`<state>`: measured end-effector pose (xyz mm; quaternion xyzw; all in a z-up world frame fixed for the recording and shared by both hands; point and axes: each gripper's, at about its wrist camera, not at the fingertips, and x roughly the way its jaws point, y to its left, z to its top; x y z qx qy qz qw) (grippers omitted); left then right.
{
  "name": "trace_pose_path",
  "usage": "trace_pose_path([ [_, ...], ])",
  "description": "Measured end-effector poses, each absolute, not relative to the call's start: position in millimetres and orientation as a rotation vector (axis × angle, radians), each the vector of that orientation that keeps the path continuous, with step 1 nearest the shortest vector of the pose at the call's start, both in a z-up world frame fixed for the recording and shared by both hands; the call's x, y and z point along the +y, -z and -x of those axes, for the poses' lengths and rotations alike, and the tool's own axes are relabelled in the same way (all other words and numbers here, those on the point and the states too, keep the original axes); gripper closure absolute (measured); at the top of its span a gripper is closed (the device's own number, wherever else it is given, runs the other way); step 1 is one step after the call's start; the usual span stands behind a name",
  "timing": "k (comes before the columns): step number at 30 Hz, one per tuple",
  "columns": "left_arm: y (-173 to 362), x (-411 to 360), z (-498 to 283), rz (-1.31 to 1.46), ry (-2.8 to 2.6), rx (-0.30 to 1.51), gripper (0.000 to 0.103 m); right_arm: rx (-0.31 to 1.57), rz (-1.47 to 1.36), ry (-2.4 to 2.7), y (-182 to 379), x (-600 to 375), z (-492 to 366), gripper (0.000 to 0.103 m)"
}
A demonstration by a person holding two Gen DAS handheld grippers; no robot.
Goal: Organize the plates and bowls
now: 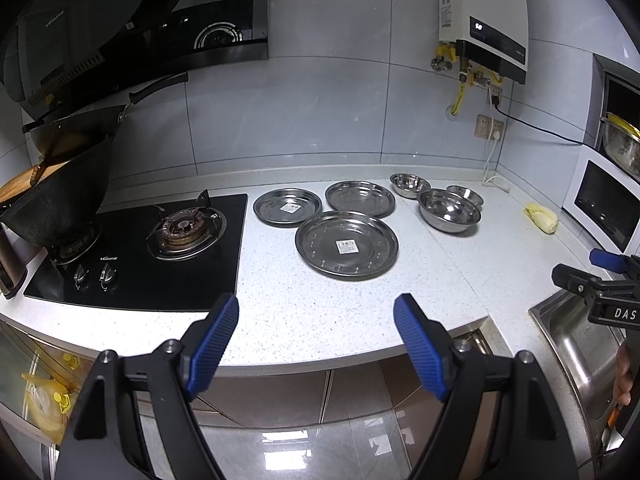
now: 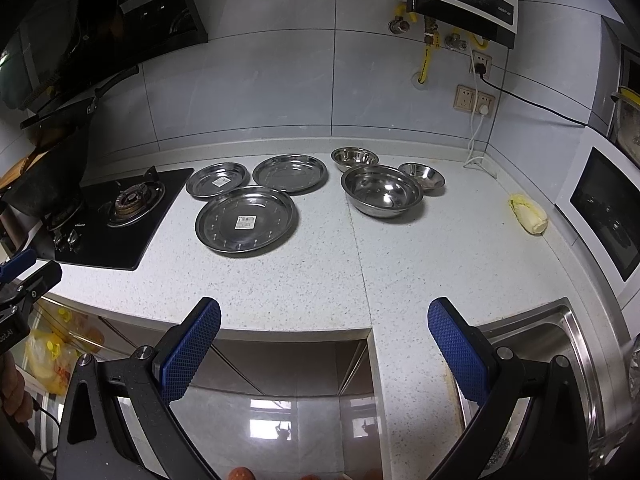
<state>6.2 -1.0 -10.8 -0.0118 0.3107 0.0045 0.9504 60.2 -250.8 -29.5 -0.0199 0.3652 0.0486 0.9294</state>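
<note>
Plates lie flat and face up on the counter [image 1: 304,312] in the left wrist view: a big plate [image 1: 347,245] nearest, a labelled plate [image 1: 287,206] behind it to the left, a plain plate [image 1: 360,199] behind it to the right. Being round, they show no long axis. Right of them sit a big bowl [image 1: 449,209] and two small bowls [image 1: 409,185] [image 1: 465,194], upright and empty; the big one hides part of the farther small one. The left gripper [image 1: 316,316] hangs off the counter edge, jaws spread, holding nothing.

In the right wrist view the right gripper [image 2: 324,318] likewise has its jaws wide apart and empty. A sink [image 2: 576,344] is cut off at right. A pale yellow lump [image 2: 528,213] near the oven [image 2: 600,212] is hard to identify.
</note>
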Motion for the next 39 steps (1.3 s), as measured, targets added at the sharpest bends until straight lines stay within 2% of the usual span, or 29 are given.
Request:
trace_pose_path([
  [39,29.4,13.3,-57.8,0.043,-0.025,0.694,0.024,0.794,0.061,-0.13,43.4,-235.4,-104.2,0.001],
])
